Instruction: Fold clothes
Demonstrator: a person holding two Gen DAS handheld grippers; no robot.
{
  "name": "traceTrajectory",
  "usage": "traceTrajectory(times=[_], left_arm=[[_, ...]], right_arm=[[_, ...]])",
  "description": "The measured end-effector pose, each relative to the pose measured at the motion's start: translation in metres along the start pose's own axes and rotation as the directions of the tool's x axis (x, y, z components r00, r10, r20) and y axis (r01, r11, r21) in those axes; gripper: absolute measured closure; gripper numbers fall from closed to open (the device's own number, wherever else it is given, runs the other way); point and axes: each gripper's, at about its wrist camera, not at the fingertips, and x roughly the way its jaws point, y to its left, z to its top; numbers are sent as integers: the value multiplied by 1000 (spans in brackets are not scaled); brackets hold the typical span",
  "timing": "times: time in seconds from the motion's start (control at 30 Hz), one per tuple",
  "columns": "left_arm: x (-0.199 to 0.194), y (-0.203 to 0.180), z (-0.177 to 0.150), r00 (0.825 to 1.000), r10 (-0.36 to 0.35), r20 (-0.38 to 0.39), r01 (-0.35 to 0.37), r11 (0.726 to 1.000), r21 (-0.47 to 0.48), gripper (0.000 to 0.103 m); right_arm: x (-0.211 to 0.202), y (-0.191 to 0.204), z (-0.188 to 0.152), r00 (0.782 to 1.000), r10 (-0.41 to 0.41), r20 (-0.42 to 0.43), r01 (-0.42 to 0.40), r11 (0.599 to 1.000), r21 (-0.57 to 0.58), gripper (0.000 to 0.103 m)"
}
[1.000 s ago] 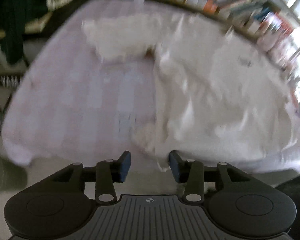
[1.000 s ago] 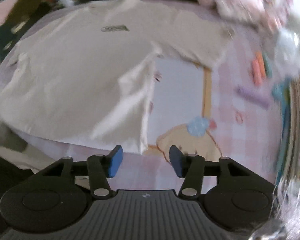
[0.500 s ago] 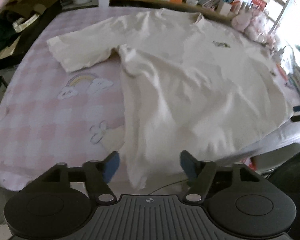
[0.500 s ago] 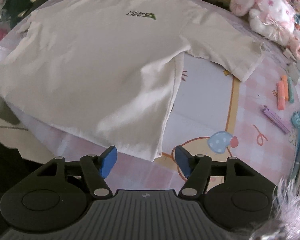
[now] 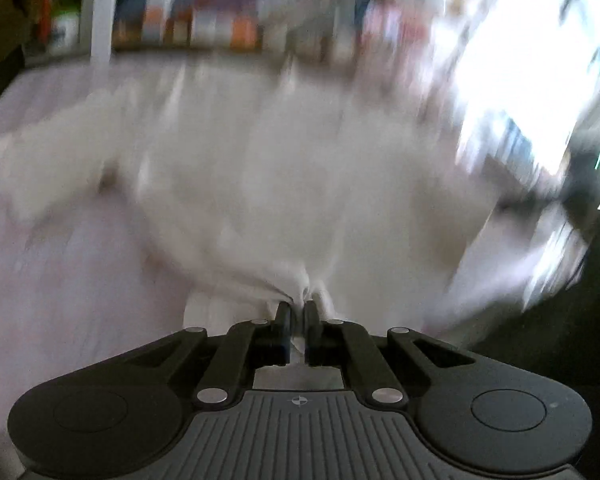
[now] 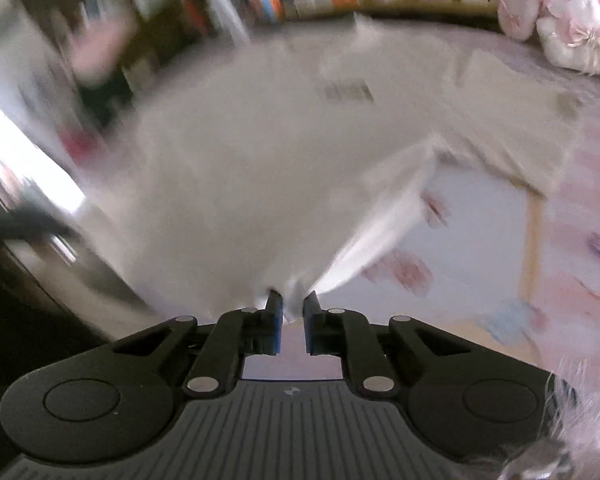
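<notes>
- One white T-shirt (image 5: 268, 168) lies spread on the bed (image 6: 480, 216), on its pink checked sheet.
- Your left hand-held gripper (image 5: 296, 312) is closed on the shirt's hem.
- Your right hand-held gripper (image 6: 292, 306) pinches the hem too.
- One pink plush toy (image 6: 560, 12) sits at the far corner.

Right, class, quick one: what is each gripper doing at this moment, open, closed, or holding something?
Left gripper: closed, pinching the hem of the white T-shirt.
Right gripper: closed, pinching the T-shirt's hem too.
</notes>
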Motion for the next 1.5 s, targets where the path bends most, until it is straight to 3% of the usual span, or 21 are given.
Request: traceTrajectory(times=[0.07, 0.1, 0.13, 0.2, 0.23, 0.3, 0.37, 0.43, 0.5, 0.6, 0.67, 0.73, 0.8, 0.87, 0.97, 1.0, 1.07, 1.1, 1.13, 1.27, 1.5], left_arm=[[15, 31, 32, 994, 86, 61, -75, 983, -165, 98], [23, 46, 47, 988, 132, 85, -108, 963, -247, 98], [31, 61, 63, 978, 180, 106, -136, 935, -328, 98], [46, 91, 94, 951, 280, 129, -187, 857, -481, 93], [53, 98, 100, 932, 357, 66, -284, 831, -477, 93], [54, 96, 98, 926, 377, 16, -342, 858, -384, 88], [50, 92, 88, 927, 374, 2, -356, 885, -301, 71], [46, 86, 71, 937, 349, 10, -335, 907, -255, 46], [49, 80, 58, 943, 332, -12, -326, 917, -229, 45], [55, 74, 45, 947, 315, -56, -320, 921, -223, 45], [53, 73, 39, 948, 313, -54, -316, 912, -262, 45], [54, 79, 35, 951, 306, -44, -304, 903, -303, 45], [57, 83, 34, 952, 305, -38, -300, 896, -327, 45], [62, 84, 36, 942, 335, -30, -327, 891, -316, 45], [67, 87, 41, 933, 361, -9, -348, 892, -289, 45], [69, 88, 42, 930, 367, -2, -353, 893, -280, 47], [73, 91, 43, 949, 316, -7, -307, 916, -258, 55], [76, 92, 44, 958, 286, -15, -281, 928, -246, 84], [77, 93, 44, 966, 256, -40, -258, 935, -243, 99], [42, 86, 40, 971, 235, -53, -241, 945, -222, 100], [-45, 65, 18, 995, 84, 51, -71, 973, -218, 101]], right_arm=[[-4, -13, 33, 987, 49, 155, -68, 991, 119, 93], [1, -22, 51, 979, 3, 206, -40, 983, 178, 93], [7, -30, 67, 968, -50, 245, -9, 972, 235, 93], [24, -45, 96, 953, -210, 221, 135, 941, 312, 93], [30, -48, 105, 939, -278, 202, 209, 929, 305, 89], [33, -43, 106, 931, -324, 170, 284, 932, 226, 80], [33, -37, 100, 925, -352, 144, 334, 933, 135, 63], [35, -37, 87, 939, -329, 102, 321, 943, 87, 63], [42, -39, 74, 949, -312, 46, 308, 948, 80, 62], [57, -41, 60, 945, -326, -16, 326, 940, 98, 56], [65, -46, 54, 933, -358, -36, 360, 922, 144, 56], [70, -54, 50, 937, -346, -49, 348, 913, 213, 57], [74, -59, 48, 945, -323, -61, 327, 908, 263, 64], [79, -59, 49, 948, -309, -73, 317, 908, 273, 78], [82, -58, 50, 945, -316, -86, 328, 904, 275, 89], [81, -58, 51, 944, -318, -83, 328, 904, 274, 89], [78, -56, 51, 943, -323, -75, 331, 905, 268, 91], [77, -55, 50, 942, -328, -72, 335, 904, 265, 92], [75, -54, 49, 941, -333, -69, 339, 904, 262, 93], [53, -35, 44, 937, -344, -57, 348, 909, 228, 94], [-4, 11, 17, 933, -357, -56, 361, 919, 160, 98]])
